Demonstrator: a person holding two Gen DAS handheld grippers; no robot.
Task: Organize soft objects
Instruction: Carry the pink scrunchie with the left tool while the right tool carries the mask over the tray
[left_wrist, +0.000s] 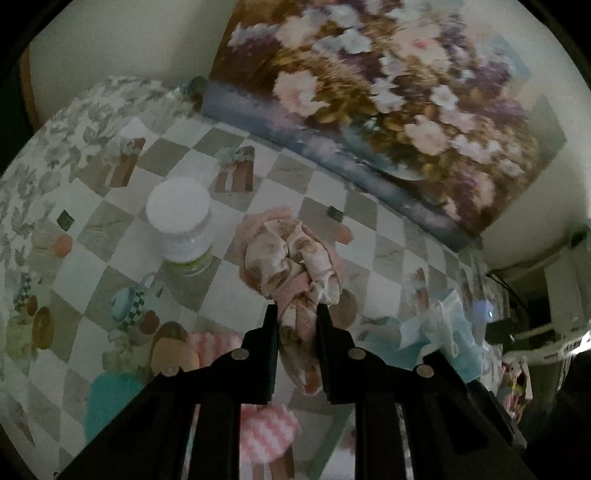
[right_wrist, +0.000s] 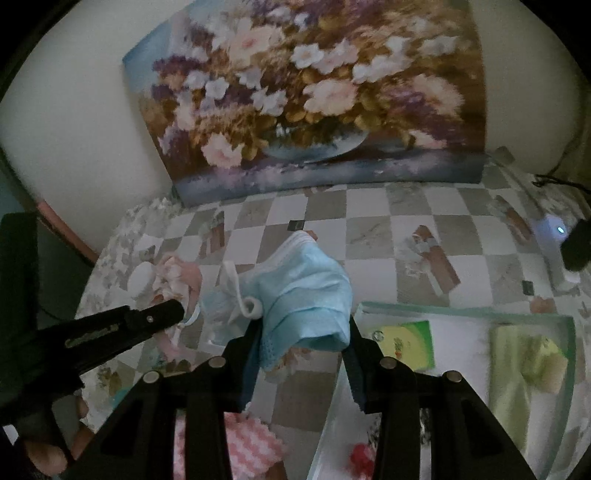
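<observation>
A crumpled pink floral cloth (left_wrist: 295, 266) is clamped between the fingers of the left gripper (left_wrist: 297, 314), bunching up beyond the fingertips above the checkered tablecloth (left_wrist: 332, 184). A light blue face mask (right_wrist: 306, 291) is likewise pinched between the fingers of the right gripper (right_wrist: 303, 328), its white ear loop (right_wrist: 240, 295) hanging to the left. Ahead and left of the left gripper stands a white-lidded jar (left_wrist: 181, 225); a pink striped cloth (left_wrist: 266, 432) lies beneath its fingers. Right of the right gripper sits a clear tray (right_wrist: 569, 354) holding a green cloth (right_wrist: 524, 365). A flower painting (right_wrist: 310, 96) leans against the wall beyond.
</observation>
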